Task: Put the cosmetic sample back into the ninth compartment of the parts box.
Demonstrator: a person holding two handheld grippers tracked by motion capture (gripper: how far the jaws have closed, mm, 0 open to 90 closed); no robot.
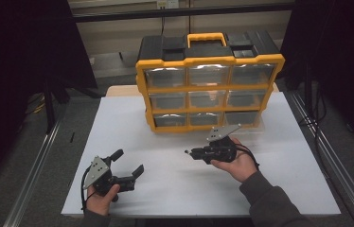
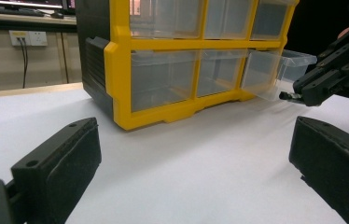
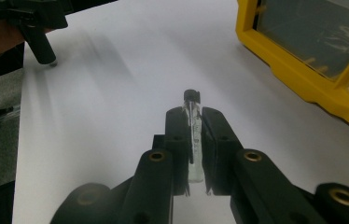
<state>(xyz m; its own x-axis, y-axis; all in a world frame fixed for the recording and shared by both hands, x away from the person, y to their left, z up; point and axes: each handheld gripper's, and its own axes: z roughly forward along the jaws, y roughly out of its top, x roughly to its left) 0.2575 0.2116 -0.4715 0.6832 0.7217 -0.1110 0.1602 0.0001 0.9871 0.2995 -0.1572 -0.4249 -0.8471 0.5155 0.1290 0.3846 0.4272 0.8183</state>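
No legible text, labels, brand marks, numbers or signs on any surface. Yellow-and-black drawer cabinet: frame, handle and clear drawer fronts carry no readable marking. White bench: unmarked. Wall socket plate in the left gripper view: no lettering can be made out. Small clear vial in the right gripper view: no readable print on it.
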